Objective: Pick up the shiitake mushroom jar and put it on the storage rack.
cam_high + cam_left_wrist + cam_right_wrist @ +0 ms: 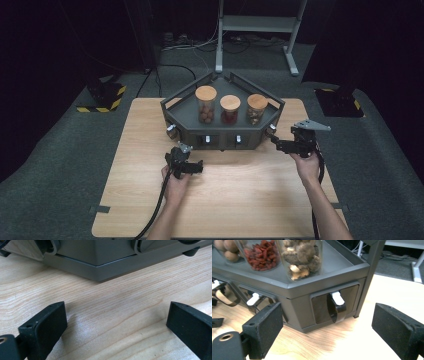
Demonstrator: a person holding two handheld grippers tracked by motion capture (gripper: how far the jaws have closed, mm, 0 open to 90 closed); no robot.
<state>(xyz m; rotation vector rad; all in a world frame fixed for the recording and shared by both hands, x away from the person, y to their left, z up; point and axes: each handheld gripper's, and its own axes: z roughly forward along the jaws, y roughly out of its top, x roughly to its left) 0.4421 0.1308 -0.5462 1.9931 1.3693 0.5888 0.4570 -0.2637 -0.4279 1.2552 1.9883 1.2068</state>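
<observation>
Nearest item, right gripper view: right claw (325, 332), black jaws standing wide apart with nothing between them, aimed at the drawer handle (336, 307) on the right-hand face of the grey stand (299, 302).

Item: drawer handle. We record a dark curved loop with a white tab at its top, mounted on a small drawer front at the stand's right corner, just above the counter (337, 340). We judge it stiff plastic, smooth and somewhat slippery, light to move; the best hold looks to be across the loop's lower curve, pads on either side, pulling straight out from the face.

Item: grey stand, on the far half of the counter in the high view. We judge it rigid and fairly heavy, though a hard tug might slide it.

Item: three glass jars (230, 109) with wooden lids on its top tray. Fragile and top-heavy in our estimate; a jolt could tip them.

Item: left claw (116, 320), also spread wide and empty, hovering low over bare counter just before the stand's front edge. In the high view it sits at the stand's front left (186, 165), with the right claw (278, 145) close by the right corner.
</observation>
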